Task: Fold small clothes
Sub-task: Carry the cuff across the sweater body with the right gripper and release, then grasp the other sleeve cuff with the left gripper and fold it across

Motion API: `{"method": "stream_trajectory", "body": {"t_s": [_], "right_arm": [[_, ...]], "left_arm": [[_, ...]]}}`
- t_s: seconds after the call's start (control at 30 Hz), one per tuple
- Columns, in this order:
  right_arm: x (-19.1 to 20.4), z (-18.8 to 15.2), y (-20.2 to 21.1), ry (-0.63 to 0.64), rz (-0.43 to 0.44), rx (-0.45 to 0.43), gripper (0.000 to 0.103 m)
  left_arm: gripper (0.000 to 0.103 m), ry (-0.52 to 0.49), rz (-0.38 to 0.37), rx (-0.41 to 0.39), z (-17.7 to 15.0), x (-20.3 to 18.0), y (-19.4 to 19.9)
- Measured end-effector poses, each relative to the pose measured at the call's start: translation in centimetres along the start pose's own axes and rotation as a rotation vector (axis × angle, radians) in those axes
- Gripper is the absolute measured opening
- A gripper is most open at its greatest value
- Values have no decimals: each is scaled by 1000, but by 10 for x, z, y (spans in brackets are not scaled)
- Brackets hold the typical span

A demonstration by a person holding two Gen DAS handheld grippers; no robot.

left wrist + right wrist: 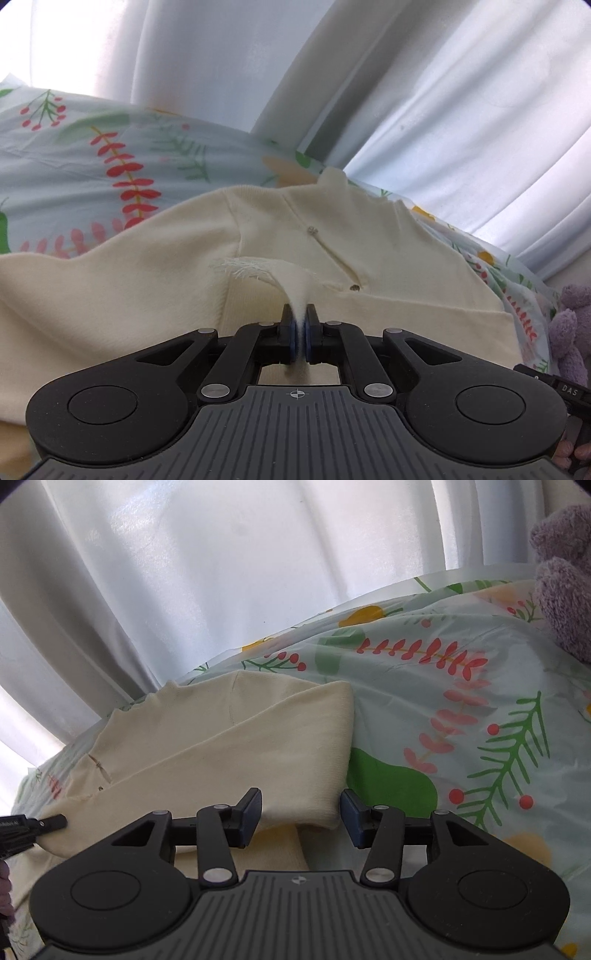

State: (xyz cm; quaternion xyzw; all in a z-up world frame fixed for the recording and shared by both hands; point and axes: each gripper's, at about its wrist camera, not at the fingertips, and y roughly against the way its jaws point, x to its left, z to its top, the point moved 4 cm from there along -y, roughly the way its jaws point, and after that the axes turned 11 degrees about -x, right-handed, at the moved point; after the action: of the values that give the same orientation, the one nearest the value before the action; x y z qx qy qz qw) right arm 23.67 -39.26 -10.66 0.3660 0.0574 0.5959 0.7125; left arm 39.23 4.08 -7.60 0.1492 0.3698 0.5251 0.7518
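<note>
- Small cream knit garment (155, 280) spread flat on pale floral-print sheet (74, 162) with red sprigs and green leaves; buttoned slit near neckline, two small buttons visible.
- White frayed label (243, 269) at garment's middle, pulled up into a peak.
- Left gripper (300, 325) clenched on that pinch of cream fabric, blue pads pressed tight with cloth squeezed between.
- Right wrist view: garment's near part folded over in a diagonal band (258, 746), rounded folded end (332, 738) toward the sheet's open area.
- Right gripper (301, 812) released, jaws apart, straddling the band's lower edge; pads clear of the cloth on both sides, nothing grasped.
- Left gripper's black tip (51, 821) seen at left edge of right wrist view, touching the garment's left side.
- Fingertips (576, 452) of a hand at lower right corner of left wrist view, beside a black handle (569, 389).
- Purple plush toy (565, 576) on sheet, well apart from garment, to its right.
- White curtain (221, 572) hanging in folds behind the sheet's far edge, backlit.
</note>
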Motion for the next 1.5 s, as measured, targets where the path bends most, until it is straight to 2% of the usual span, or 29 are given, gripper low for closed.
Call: {"method": "stream_trajectory", "body": {"t_s": [0.1,0.17,0.2,0.27,0.37,0.43,0.53,0.63,0.77,0.9,0.97,1.0,1.03,1.07,1.13,1.17,1.23,1.27,1.3,1.33,1.4,1.43,1.47,1.5], "right_arm": [[4,3,-11,69,-28,-1,31],[6,4,-17,84,-31,1,13],[7,6,-18,98,-32,-8,10],[14,9,-14,136,-26,-46,9],[28,15,-3,162,38,-127,9],[32,13,-9,188,28,-108,11],[29,6,-26,225,-37,-11,20],[28,2,-26,242,-35,-18,20],[37,-2,-26,361,-77,-51,10],[38,-3,-32,393,-130,-53,10],[40,-2,-32,394,-147,-47,12],[41,0,-29,386,-159,-45,14],[44,1,-23,379,-156,-61,17],[47,1,-16,380,-136,-85,19],[57,-1,-4,388,-61,-140,24],[60,-4,-2,397,-43,-142,26],[67,-11,-7,422,-19,-107,26],[68,-16,-14,426,-21,-74,26],[68,-20,-22,430,-32,-40,27],[69,-23,-25,451,-58,-55,27],[75,-23,-22,477,-78,-50,27],[79,-23,-17,470,-75,-57,27],[82,-23,-10,462,-48,-72,29],[85,-23,-1,457,-17,-91,31]], "left_arm": [[6,-22,3,-23,7,-2,3],[6,-40,7,-43,12,-3,6],[6,-45,6,-54,14,-3,8],[6,-49,8,-90,18,-3,13],[6,-60,49,-121,22,5,15],[6,-54,81,-87,17,14,7],[6,-55,98,-12,3,24,-5],[6,-43,89,-14,-1,29,-6],[6,-39,69,-33,3,27,-5],[10,-85,125,-10,2,26,-12],[11,-45,120,-4,2,30,-7],[16,-30,122,-4,2,30,-2],[25,-29,120,-10,2,29,3],[29,-33,114,-23,1,27,8],[30,-46,100,-27,-2,23,13],[34,-53,102,-20,-4,22,12],[36,-57,135,-7,-9,24,7],[39,-49,142,-26,-9,27,9],[45,-23,152,-26,-10,30,12],[59,29,159,-30,-10,36,17],[65,158,134,-78,-10,52,37],[70,221,123,-107,-10,63,51],[80,283,137,-141,-11,76,66],[84,347,176,-184,-13,91,82]]}}
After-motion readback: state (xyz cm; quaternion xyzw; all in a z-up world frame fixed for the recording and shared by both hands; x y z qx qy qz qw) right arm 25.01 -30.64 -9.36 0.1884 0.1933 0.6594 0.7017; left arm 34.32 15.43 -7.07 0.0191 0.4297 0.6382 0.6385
